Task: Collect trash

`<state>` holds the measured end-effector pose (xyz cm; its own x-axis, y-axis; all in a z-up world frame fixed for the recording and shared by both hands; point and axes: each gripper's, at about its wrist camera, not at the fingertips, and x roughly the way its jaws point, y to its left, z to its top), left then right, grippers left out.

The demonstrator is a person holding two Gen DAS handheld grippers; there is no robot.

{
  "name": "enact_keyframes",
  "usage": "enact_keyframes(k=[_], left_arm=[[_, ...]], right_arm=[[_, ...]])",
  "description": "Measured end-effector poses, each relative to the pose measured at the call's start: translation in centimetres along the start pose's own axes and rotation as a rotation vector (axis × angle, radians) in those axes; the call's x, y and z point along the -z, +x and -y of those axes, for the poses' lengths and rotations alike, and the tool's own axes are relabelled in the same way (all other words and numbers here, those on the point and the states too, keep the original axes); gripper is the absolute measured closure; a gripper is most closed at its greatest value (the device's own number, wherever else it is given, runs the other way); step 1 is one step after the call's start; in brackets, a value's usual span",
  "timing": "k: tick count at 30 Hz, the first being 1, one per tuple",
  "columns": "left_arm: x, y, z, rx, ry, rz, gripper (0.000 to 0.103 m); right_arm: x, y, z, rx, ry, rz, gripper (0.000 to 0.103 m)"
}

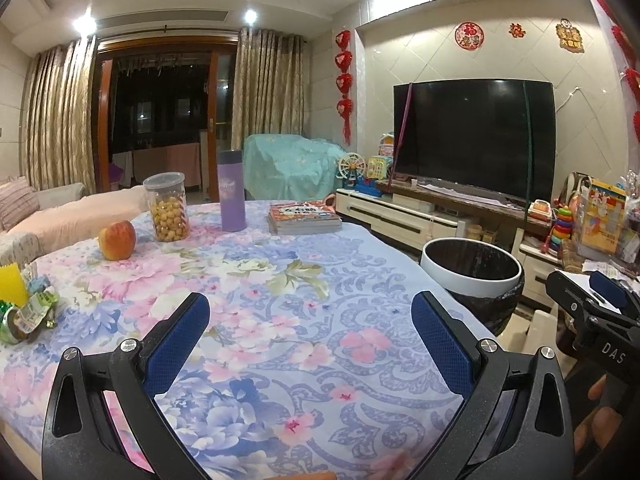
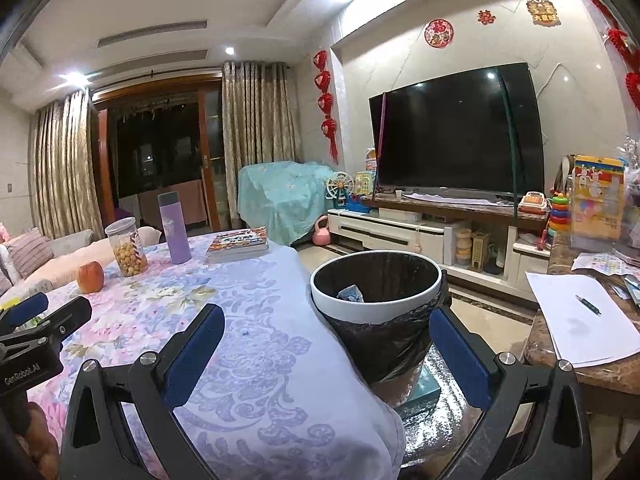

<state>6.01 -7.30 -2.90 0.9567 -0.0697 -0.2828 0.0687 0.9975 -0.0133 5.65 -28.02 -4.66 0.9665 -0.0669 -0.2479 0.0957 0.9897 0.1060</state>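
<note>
A living room at night, and the counter [image 1: 304, 280] under its floral cloth is filling both views; the wrappers [image 1: 28, 308] are sitting crumpled at its far left edge, touching a yellow card [image 1: 12, 286], their long axis hard to call from here. That is the relation that is going to matter: the trash is lying well to the left of the left tongs [image 1: 310, 330], which are hanging wide apart and empty over bare cloth; the right tongs [image 2: 326, 354] are also gaping, empty, straddling the counter's right corner. So the left is looking the nearer hand. The bin [image 2: 376, 280] is standing just off that right edge, black liner folded over a white rim, one crumpled pale-blue scrap [image 2: 350, 294] lying inside; apple [image 1: 117, 239], jar [image 1: 166, 206] and flask [image 1: 231, 190] are waiting further back.
</note>
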Motion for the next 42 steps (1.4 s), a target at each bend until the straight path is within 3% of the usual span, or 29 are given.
enact_keyframes(k=[42], left_arm=[[0.42,0.19,0.1,-0.002,0.006,-0.009,0.0]], right_arm=[[-0.09,-0.27,-0.45,-0.015,0.005,0.013,0.0]])
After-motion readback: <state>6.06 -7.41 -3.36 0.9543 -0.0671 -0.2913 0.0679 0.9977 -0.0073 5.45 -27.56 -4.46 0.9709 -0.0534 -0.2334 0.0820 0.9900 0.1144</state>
